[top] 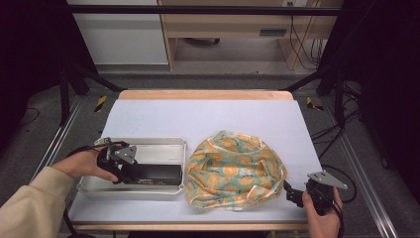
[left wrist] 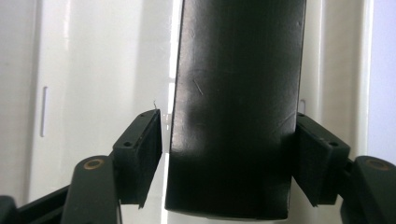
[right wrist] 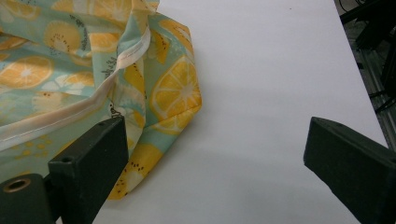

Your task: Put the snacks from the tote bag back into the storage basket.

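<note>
A black oblong box (top: pixel 158 173) lies in a shallow metal tray (top: pixel 148 141) at the table's front left. My left gripper (top: pixel 129 169) reaches into the tray and straddles the box's left end. In the left gripper view the box (left wrist: pixel 233 84) fills the space between the jaws. The right pad (left wrist: pixel 317 158) touches it, while a thin gap shows beside the left pad (left wrist: pixel 140 154). A cloth bag (top: pixel 233 168) printed with orange and lemon slices lies crumpled right of the tray. My right gripper (top: pixel 292 194) stands open at the bag's front right corner (right wrist: pixel 177 102), nothing between its jaws.
A white mat (top: pixel 198 116) covers the table, bare behind the tray and the bag. A wooden strip (top: pixel 203 94) edges the far side. Black frame posts and cables stand on the floor to either side.
</note>
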Motion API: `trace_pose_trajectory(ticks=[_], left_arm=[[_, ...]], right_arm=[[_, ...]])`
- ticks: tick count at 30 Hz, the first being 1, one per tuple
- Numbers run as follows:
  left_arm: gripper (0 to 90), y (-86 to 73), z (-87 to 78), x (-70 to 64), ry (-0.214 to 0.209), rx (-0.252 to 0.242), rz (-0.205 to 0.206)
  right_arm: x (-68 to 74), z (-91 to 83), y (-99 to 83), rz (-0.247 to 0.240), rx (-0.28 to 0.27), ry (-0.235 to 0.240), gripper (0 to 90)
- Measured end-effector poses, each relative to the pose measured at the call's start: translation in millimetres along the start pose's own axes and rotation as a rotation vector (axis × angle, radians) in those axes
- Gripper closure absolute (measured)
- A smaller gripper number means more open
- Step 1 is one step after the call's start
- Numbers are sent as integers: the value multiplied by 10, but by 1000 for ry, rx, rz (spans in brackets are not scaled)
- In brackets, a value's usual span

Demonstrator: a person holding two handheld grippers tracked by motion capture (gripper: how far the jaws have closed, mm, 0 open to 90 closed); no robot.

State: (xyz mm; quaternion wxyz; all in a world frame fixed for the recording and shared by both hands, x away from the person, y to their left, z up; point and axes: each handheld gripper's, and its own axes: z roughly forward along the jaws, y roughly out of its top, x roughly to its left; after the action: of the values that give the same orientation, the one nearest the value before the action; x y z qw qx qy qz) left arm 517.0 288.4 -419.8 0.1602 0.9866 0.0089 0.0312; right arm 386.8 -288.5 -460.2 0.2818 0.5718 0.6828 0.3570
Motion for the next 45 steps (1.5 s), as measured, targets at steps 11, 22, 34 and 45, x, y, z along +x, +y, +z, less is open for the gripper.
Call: trace_pose_trajectory(ticks=[11,22,34,45], left_arm=[[224,34,-22,-28,12,-9,-16],[98,46,-123,-103,42,-26,-50],[82,192,-316,-311,135,-42,-36],[80,333,-529,-437,192,-114,-140]], right_arm=[[-1,-1,-1,1,1,1,69],[2,3,-1,-2,5,-1,66],[16,4,-4,-1,3,-5,66],[42,13,2,-13,6,-9,65]])
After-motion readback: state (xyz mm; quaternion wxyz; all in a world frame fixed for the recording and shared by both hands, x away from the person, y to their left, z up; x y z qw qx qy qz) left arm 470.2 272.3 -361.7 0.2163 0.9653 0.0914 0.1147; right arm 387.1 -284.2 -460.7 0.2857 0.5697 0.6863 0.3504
